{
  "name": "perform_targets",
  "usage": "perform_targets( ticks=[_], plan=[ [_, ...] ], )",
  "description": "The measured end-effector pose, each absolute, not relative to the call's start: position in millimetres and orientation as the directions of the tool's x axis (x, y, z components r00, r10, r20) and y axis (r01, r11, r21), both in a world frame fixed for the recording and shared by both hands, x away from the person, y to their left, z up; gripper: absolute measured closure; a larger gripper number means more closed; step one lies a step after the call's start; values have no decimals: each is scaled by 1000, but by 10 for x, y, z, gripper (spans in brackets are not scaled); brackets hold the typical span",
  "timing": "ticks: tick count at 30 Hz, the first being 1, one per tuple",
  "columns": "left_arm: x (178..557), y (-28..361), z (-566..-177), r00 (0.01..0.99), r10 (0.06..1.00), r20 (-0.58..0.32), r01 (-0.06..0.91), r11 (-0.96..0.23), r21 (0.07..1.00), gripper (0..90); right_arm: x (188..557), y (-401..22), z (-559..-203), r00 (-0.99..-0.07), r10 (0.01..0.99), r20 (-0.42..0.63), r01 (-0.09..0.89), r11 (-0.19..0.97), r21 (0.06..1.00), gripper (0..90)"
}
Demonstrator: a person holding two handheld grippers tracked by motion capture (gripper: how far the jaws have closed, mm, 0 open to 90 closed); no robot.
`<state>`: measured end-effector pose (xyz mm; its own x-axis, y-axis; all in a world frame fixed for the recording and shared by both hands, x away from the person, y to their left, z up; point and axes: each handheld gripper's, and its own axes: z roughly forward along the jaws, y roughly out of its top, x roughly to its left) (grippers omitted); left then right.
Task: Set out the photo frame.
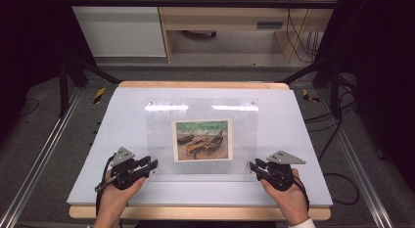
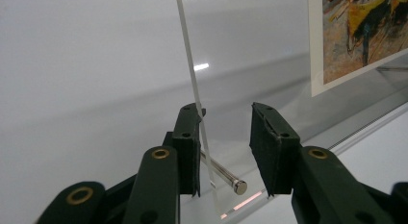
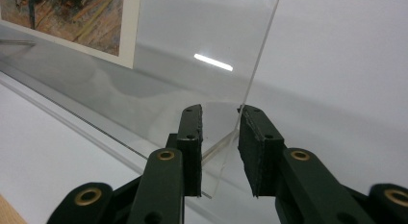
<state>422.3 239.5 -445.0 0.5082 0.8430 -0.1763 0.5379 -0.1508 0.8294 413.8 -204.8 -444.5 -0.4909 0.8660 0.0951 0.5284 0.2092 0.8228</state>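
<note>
So there's a clear acrylic frame (image 1: 201, 138) sitting mid-frame in the high view, lying flat-ish on the white table surface (image 1: 122, 120). It's holding a painted print (image 1: 202, 140) of boats on a beach, white border showing, and ceiling lights are glaring along its top edge.

Left gripper (image 2: 225, 147) with black fingers (image 2: 188, 147) parted, clear acrylic sheet (image 2: 192, 84) edge between them (touching the left one), metal pin (image 2: 226, 176), painted print (image 2: 358, 31) upper right, white bench (image 2: 72, 65)
</note>
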Motion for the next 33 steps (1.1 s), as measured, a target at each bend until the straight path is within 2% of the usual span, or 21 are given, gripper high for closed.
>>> perform_targets(
  ticks=[8, 33],
  plan=[
    [4188, 2402, -4460, 512, 843, -167, 537, -162, 828, 663, 4105, -2066, -4463, -492, 864, 104, 532, 204, 822, 744],
    [4121, 2410, -4479, 525, 836, -160, 546, -186, 817, 669, 4029, -2055, -4489, -491, 866, 98, 542, 216, 813, 751]
  ],
)
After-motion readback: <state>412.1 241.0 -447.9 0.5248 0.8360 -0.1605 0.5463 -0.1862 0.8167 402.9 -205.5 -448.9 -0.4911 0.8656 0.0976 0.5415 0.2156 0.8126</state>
